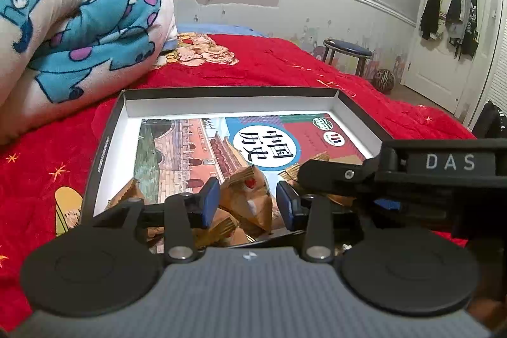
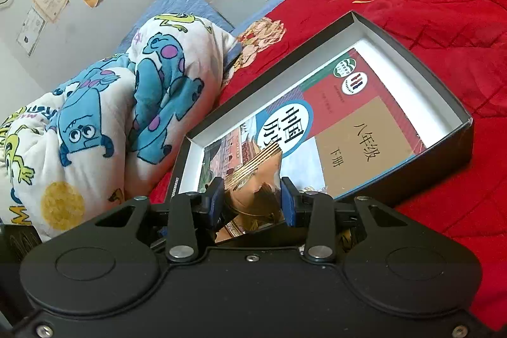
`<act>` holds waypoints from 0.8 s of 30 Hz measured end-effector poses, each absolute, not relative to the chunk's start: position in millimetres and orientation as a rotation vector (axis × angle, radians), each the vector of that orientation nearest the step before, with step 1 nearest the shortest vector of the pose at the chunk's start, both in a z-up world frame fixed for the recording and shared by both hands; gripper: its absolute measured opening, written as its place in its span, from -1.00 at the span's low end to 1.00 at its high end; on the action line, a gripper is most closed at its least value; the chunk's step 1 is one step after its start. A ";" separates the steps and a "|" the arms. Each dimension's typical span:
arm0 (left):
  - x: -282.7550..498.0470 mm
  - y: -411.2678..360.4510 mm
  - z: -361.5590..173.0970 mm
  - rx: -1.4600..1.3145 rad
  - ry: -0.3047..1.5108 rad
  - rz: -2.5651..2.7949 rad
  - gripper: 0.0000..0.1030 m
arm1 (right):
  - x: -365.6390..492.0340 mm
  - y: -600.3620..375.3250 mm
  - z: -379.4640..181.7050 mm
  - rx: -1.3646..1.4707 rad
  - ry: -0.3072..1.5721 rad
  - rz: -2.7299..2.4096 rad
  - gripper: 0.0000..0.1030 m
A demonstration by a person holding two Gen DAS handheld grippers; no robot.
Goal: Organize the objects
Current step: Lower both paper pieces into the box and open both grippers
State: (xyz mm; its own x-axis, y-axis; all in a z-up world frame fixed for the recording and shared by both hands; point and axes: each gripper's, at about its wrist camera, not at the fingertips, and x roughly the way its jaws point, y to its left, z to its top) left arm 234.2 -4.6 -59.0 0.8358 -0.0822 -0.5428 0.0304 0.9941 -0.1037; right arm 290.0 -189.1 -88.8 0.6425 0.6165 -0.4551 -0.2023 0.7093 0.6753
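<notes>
A shallow black box lies open on the red bed cover, a history textbook flat inside it. The right claw is clamped on a golden-brown snack packet over the box's 7 o'clock corner. The left claw hangs apart above more packets there. A cartoon quilt is bunched at 10 o'clock.

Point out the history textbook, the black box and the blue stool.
history textbook (image 2: 364, 129): right wrist view, tan panel of its cover.
black box (image 2: 443, 144): right wrist view, dark outer wall.
blue stool (image 1: 348, 48): left wrist view, round seat.
</notes>
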 end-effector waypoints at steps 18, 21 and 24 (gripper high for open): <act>197.3 24.3 -18.7 -0.191 0.561 -0.011 0.45 | 267.6 -205.9 -45.4 0.552 0.695 0.426 0.01; 182.8 27.1 1.3 -0.156 0.539 -0.038 0.61 | 256.8 -220.8 -24.2 0.576 0.650 0.410 0.28; 165.9 26.3 18.9 -0.125 0.474 -0.044 0.69 | 241.0 -236.6 -0.4 0.588 0.602 0.386 0.36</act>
State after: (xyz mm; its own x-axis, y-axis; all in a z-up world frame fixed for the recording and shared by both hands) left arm 165.9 26.3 18.9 0.8888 -0.0708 -0.4528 0.0129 0.9915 -0.1298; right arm 241.0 -236.6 -0.4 0.7620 0.4976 -0.4144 -0.1678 0.7698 0.6159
